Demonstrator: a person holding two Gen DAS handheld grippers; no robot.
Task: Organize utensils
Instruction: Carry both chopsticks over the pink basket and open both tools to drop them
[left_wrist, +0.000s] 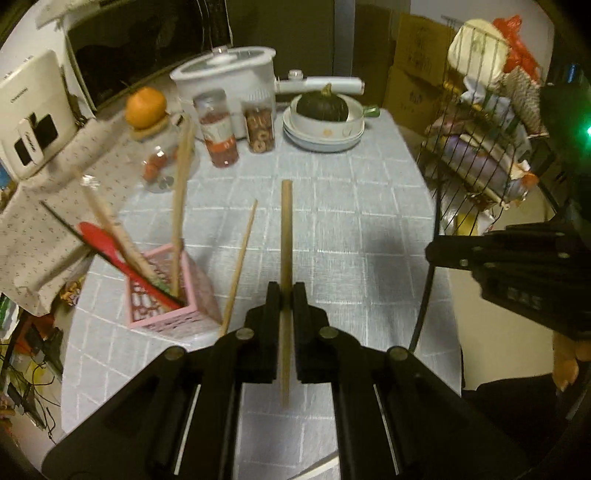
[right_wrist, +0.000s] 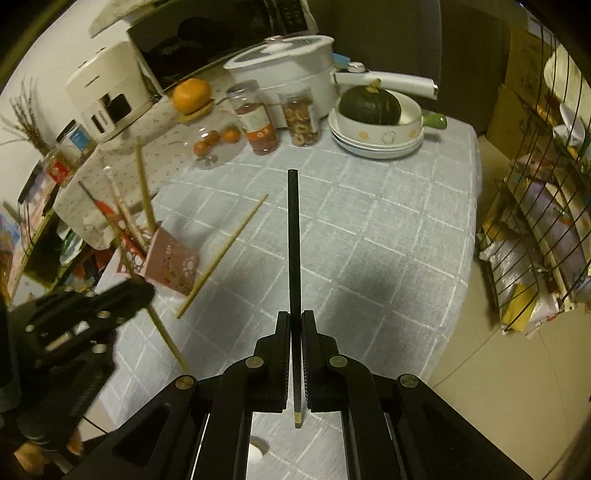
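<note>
My left gripper (left_wrist: 285, 295) is clamped on a wooden chopstick (left_wrist: 286, 236), held above the table (left_wrist: 351, 229) mid-area. My right gripper (right_wrist: 295, 325) is clamped on a black chopstick (right_wrist: 293, 236), also above the cloth. Pink holder (left_wrist: 173, 314) sits at the table's left edge, with a red spatula (left_wrist: 110, 247) and sticks inside. One loose chopstick (left_wrist: 240, 262) lies just beside it.

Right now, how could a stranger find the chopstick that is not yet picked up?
Find the pink utensil holder on the checked tablecloth. The loose wooden chopstick lies flat on the cloth just beside it. Unlike the others, it neither stands in the holder nor sits in a gripper.
</note>
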